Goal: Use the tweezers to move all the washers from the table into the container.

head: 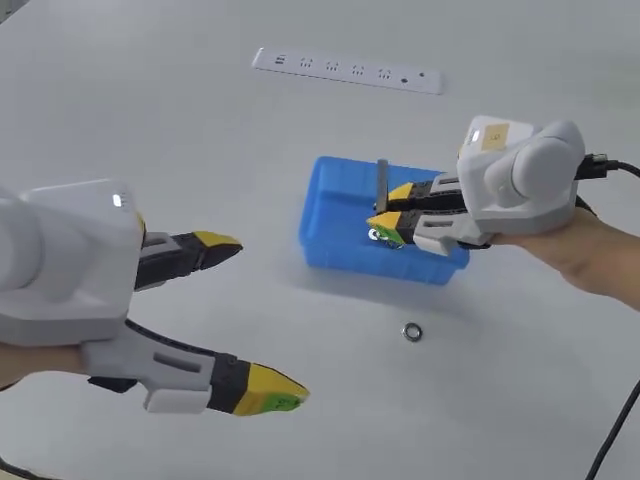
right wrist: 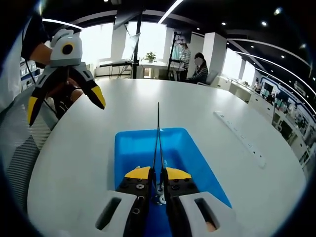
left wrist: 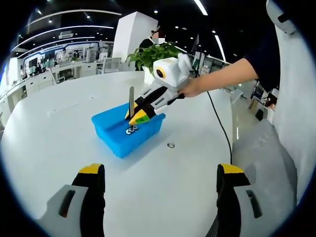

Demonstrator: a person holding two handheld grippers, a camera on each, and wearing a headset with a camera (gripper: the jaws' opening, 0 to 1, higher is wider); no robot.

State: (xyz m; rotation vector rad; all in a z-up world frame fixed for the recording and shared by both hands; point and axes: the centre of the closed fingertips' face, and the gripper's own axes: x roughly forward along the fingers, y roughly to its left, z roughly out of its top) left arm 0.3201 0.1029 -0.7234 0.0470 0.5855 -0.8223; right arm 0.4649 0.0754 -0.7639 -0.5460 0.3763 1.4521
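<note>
My right gripper [head: 388,220] hangs over the blue container [head: 335,215], shut on dark tweezers [head: 382,185] that stick out past its yellow tips. In the right gripper view the tweezers [right wrist: 158,133] run forward between the closed jaws above the container [right wrist: 136,148]. Shiny washers [head: 378,236] lie inside the container under the gripper. One washer [head: 412,331] lies on the white table just in front of the container, and appears in the left gripper view as washer [left wrist: 171,145]. My left gripper [head: 255,320] is open and empty, left of the container.
A white power strip [head: 346,71] lies at the far side of the table. A black cable [head: 612,440] trails off the right gripper at the right edge. People and a potted plant [left wrist: 150,54] are beyond the table.
</note>
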